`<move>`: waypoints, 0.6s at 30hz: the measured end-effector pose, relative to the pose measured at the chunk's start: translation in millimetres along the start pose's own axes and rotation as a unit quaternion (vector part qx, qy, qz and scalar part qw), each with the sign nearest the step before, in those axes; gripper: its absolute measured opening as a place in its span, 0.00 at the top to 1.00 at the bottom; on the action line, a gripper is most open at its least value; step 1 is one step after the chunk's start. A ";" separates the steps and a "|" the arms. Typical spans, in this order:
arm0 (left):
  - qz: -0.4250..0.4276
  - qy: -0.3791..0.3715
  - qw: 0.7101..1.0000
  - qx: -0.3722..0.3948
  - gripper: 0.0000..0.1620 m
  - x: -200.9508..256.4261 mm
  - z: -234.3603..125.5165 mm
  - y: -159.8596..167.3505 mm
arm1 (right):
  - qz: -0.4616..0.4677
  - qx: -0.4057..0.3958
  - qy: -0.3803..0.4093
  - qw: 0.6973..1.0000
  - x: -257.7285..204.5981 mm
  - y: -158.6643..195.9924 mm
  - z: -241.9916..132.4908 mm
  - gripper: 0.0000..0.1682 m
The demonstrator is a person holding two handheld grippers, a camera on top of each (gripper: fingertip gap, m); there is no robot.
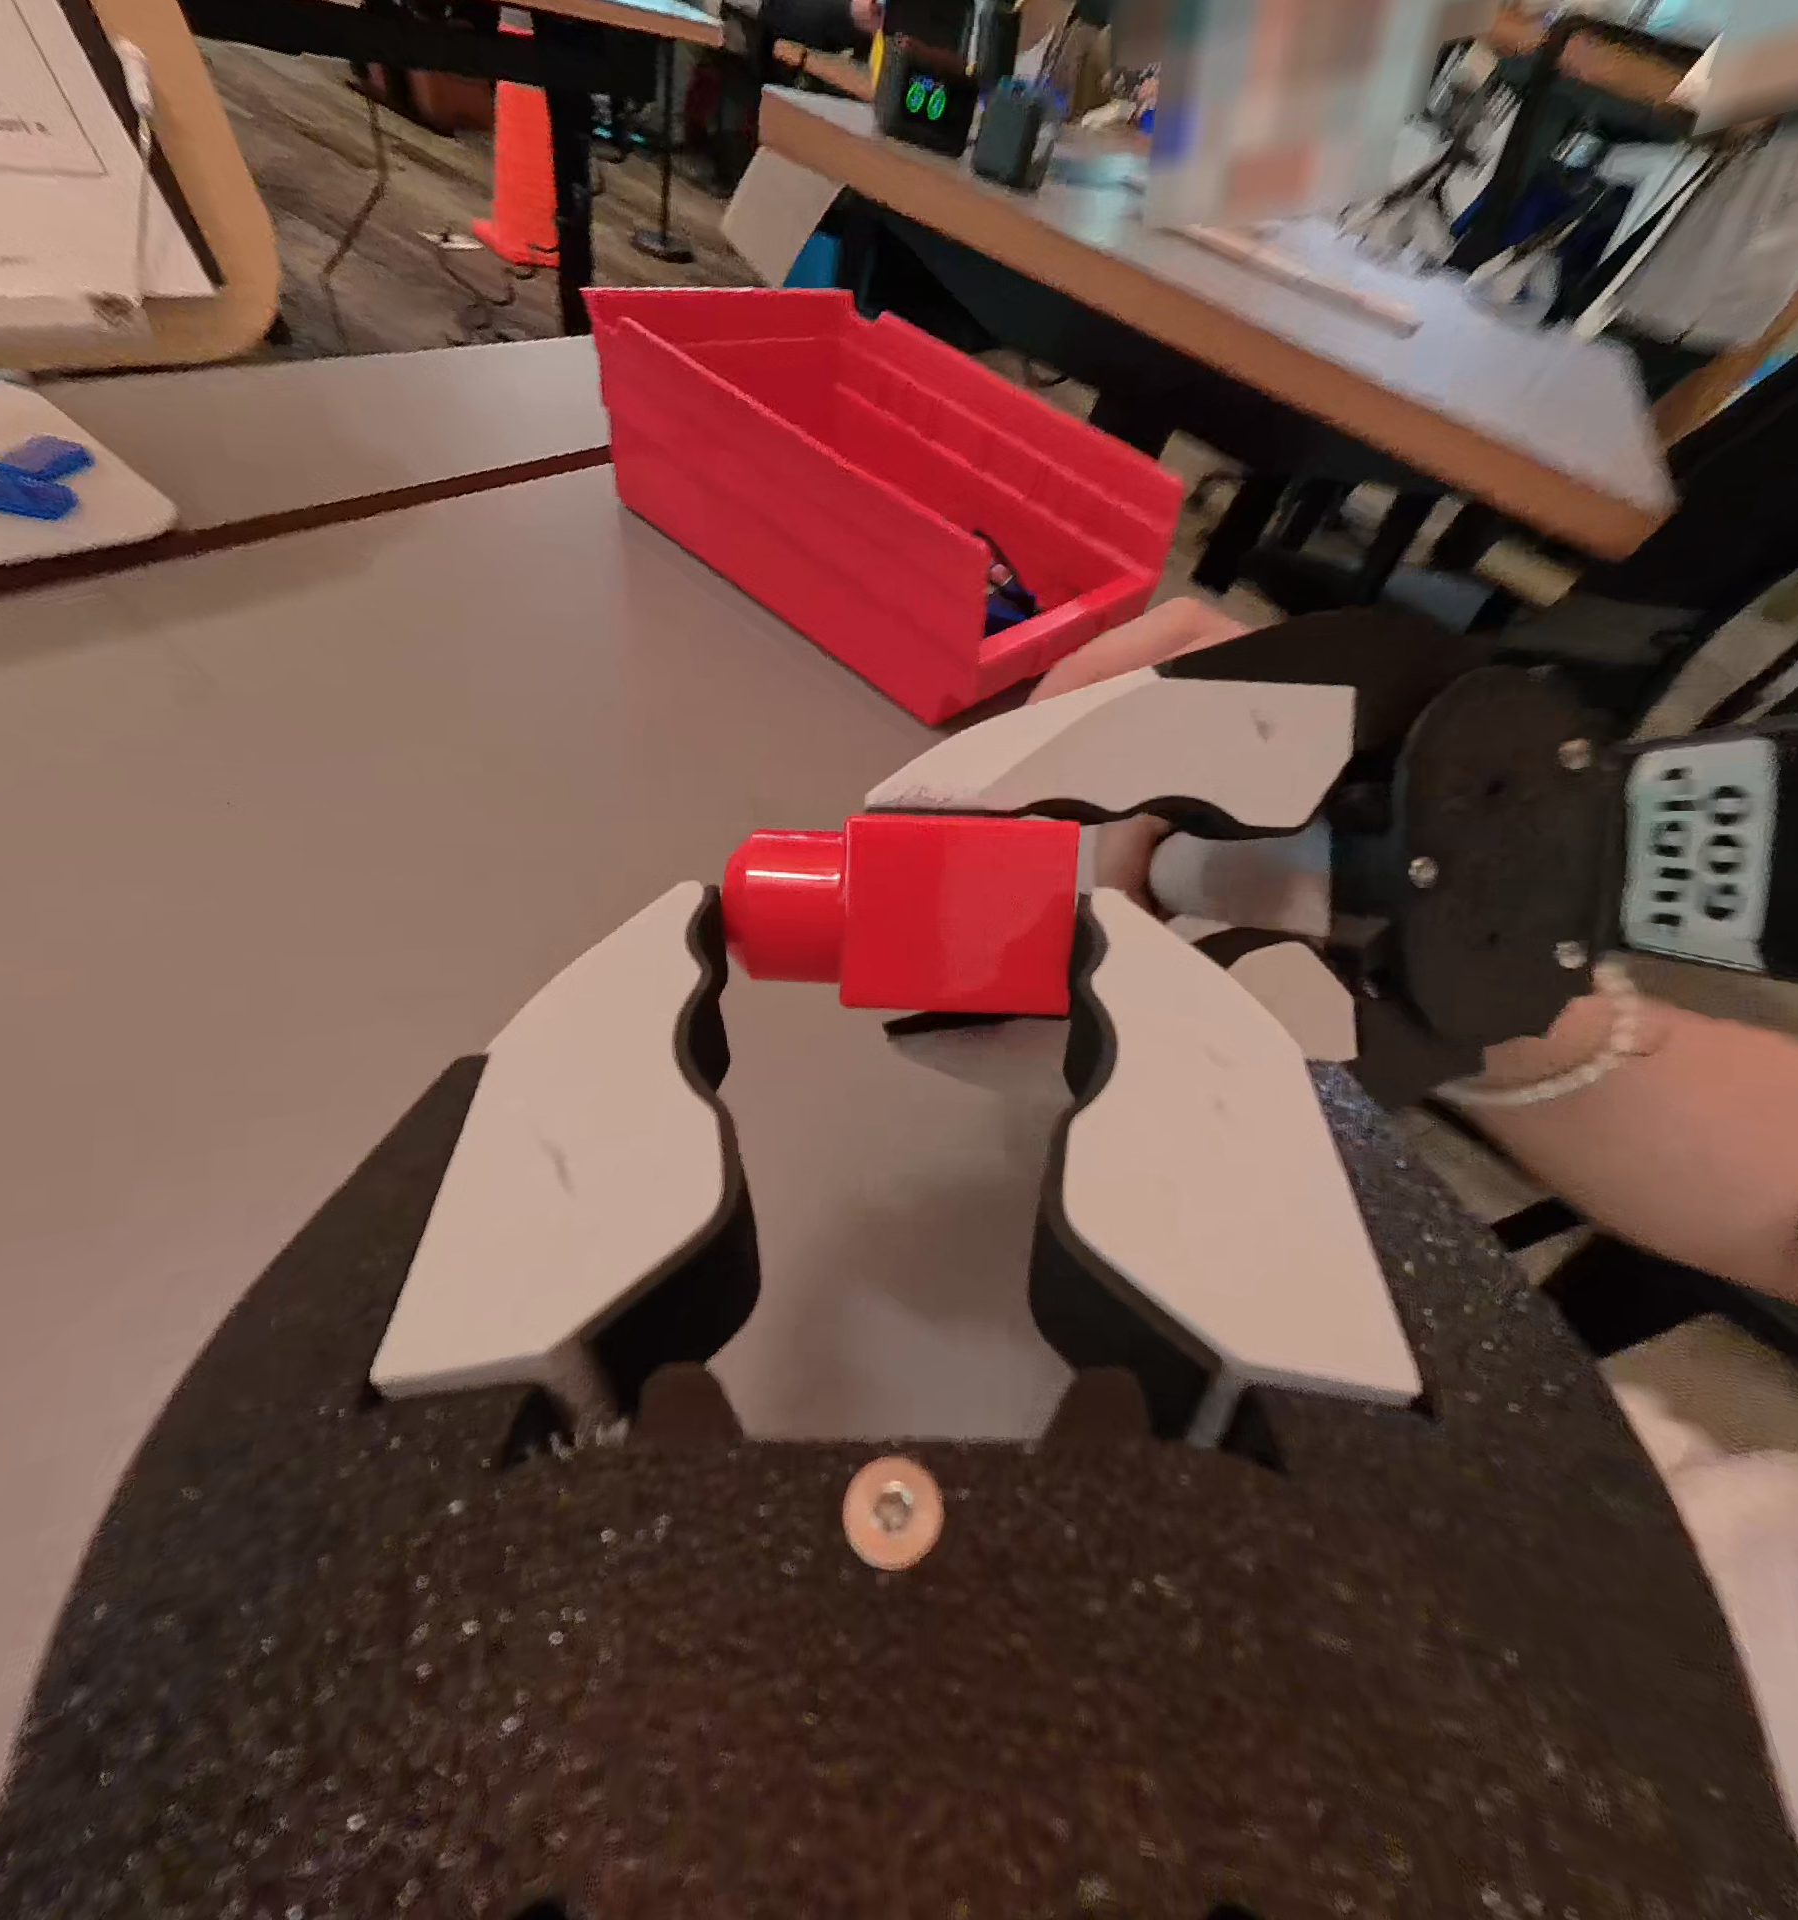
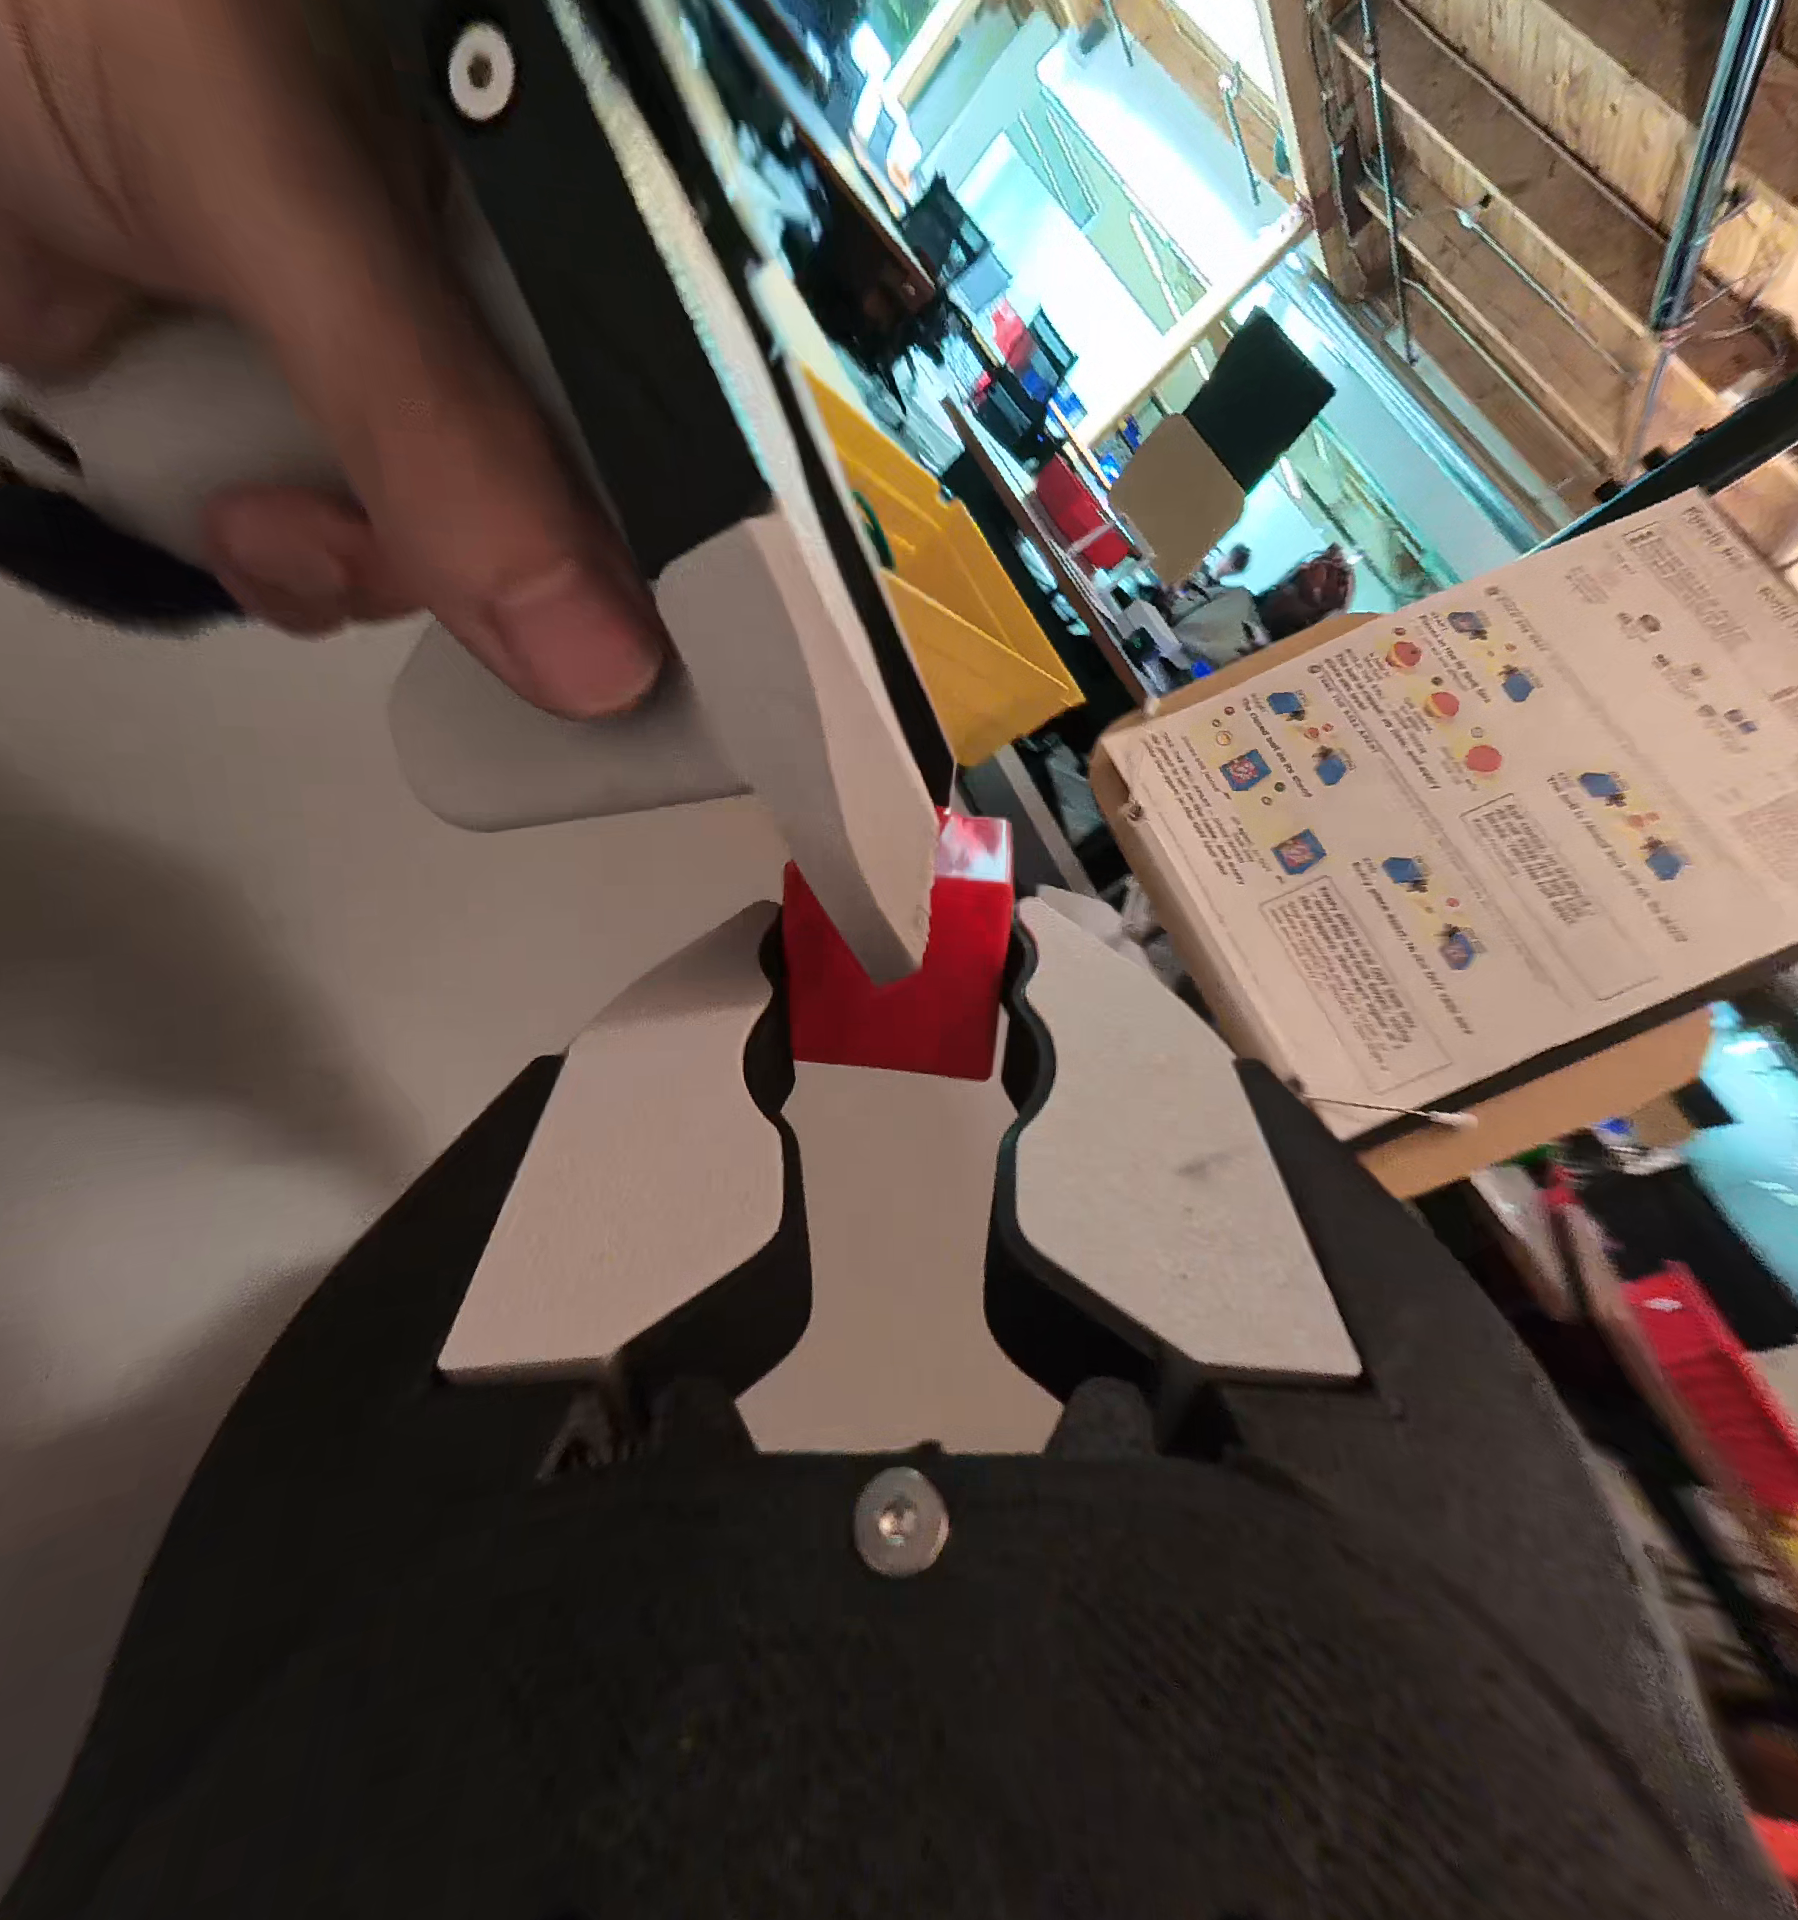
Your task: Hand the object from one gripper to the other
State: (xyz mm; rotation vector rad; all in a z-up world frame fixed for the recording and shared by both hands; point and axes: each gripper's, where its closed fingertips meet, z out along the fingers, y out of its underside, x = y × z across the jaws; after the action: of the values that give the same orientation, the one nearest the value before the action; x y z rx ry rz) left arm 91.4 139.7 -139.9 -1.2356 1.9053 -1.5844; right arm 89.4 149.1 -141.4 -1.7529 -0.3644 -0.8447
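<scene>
A red block with a round stud is held above the grey table. My left gripper is shut on it lengthwise, one pad on the stud's end and one on the flat base. My right gripper comes in from the right, with its upper finger lying on the block's top and its lower finger mostly hidden beneath. In the right wrist view my right gripper presses both sides of the block. A left gripper finger crosses the block's near face.
A red bin stands on the table behind the block, with small items inside its open end. Blue flat pieces lie at far left. A printed sheet on a board stands to the right, and a yellow bin farther back. My left and right fingertips are right by each other.
</scene>
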 end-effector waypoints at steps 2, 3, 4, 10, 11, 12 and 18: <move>-0.065 0.052 0.996 0.031 0.61 3.6 -2.5 -6.3 | 0.059 0.039 -0.016 0.997 4.3 -5.1 -3.2 0.70; -0.107 0.094 0.988 0.051 0.61 8.4 -5.2 -11.9 | 0.087 0.057 -0.022 0.994 7.1 -6.4 -4.9 0.66; -0.151 0.143 0.976 0.072 0.61 14.3 -8.9 -18.2 | 0.113 0.075 -0.033 0.990 8.4 -7.8 -6.6 0.62; -0.307 0.420 0.843 0.137 0.61 48.7 -37.2 -44.2 | 0.210 0.209 -0.105 0.949 10.1 -33.2 -27.7 0.56; -0.313 0.449 0.825 0.139 0.61 53.1 -40.4 -45.3 | 0.230 0.228 -0.107 0.940 14.6 -37.5 -31.7 0.59; -0.318 0.468 0.813 0.139 0.61 56.2 -41.7 -45.6 | 0.238 0.243 -0.104 0.935 18.9 -40.6 -35.1 0.61; -0.344 0.504 0.782 0.127 0.61 62.8 -34.5 -38.3 | 0.134 0.259 -0.075 0.953 15.7 -49.9 -44.7 0.79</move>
State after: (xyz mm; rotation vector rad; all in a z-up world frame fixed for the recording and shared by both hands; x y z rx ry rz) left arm 46.1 110.6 -79.0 -1.0887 1.6231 -3.2854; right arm 53.4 122.8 -89.0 -1.3337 -0.3947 -0.3736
